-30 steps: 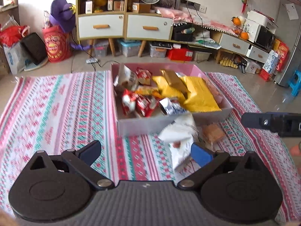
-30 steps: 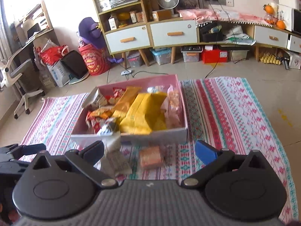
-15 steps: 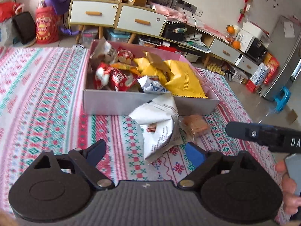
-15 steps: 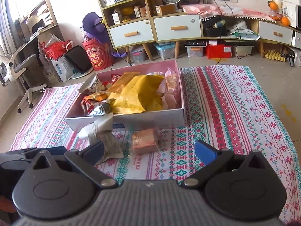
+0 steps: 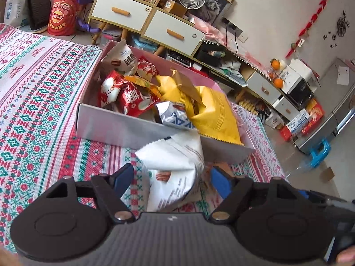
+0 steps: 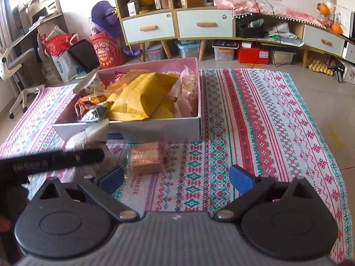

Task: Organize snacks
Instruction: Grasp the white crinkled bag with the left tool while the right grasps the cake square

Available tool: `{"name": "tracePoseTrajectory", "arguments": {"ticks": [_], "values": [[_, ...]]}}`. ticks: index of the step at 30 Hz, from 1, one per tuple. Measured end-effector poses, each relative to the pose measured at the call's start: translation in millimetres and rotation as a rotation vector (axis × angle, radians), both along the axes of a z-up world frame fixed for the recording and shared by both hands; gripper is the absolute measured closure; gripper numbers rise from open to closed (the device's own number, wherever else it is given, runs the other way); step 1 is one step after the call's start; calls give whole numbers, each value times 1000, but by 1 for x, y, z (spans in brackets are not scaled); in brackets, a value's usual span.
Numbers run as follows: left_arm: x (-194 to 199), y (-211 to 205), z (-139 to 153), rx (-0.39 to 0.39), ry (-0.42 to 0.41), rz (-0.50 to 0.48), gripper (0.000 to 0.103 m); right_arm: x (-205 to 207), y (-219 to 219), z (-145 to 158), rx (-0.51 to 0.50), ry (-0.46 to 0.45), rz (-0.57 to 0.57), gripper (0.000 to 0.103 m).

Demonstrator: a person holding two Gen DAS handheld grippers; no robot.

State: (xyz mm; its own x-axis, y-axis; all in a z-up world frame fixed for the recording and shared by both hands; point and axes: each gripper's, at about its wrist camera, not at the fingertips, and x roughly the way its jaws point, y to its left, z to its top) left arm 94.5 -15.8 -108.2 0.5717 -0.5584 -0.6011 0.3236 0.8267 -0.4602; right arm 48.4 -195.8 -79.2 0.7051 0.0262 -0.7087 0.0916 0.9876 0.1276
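Note:
A pink-lined box (image 5: 115, 126) (image 6: 155, 130) full of snack packets sits on the patterned mat. A white snack bag (image 5: 173, 168) lies on the mat against the box's front wall. My left gripper (image 5: 172, 180) is open, its fingers on either side of the bag's lower half. A clear-wrapped orange-brown snack (image 6: 145, 157) lies on the mat in front of the box. My right gripper (image 6: 176, 179) is open and empty just behind and right of that snack. The white bag (image 6: 93, 133) shows partly behind the left gripper's black body (image 6: 51, 159).
Yellow bags (image 5: 213, 113), red packets (image 5: 131, 97) and a silver-blue packet (image 5: 175, 116) fill the box. Cabinets with drawers (image 6: 177, 24), storage bins and a red bucket (image 5: 62, 13) stand on the floor beyond the mat. Bare mat (image 6: 277, 119) lies right of the box.
My left gripper has moved forward and down until its open fingers straddle the white bag. My right gripper has moved closer to the orange-brown snack. The left gripper's body now crosses the right view.

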Motion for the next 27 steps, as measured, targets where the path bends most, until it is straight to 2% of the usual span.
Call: {"name": "tracePoseTrajectory", "arguments": {"ticks": [2, 4, 6, 18, 23, 27], "values": [[0, -2, 1, 13, -11, -6, 28, 2, 1, -3, -4, 8, 12, 3], [-2, -5, 3, 65, -35, -10, 42, 4, 3, -5, -3, 15, 23, 4], [-3, -9, 6, 97, -60, -28, 46, 6, 5, -7, -10, 18, 34, 5], [-4, 0, 9, 136, -19, -38, 48, 23, 27, -12, -37, 39, 113, 24], [-8, 10, 9, 136, 18, -34, 48, 30, 30, -14, -50, 55, 105, 34], [-8, 17, 9, 121, 53, -23, 48, 35, 33, -15, -52, 59, 92, 37]]}}
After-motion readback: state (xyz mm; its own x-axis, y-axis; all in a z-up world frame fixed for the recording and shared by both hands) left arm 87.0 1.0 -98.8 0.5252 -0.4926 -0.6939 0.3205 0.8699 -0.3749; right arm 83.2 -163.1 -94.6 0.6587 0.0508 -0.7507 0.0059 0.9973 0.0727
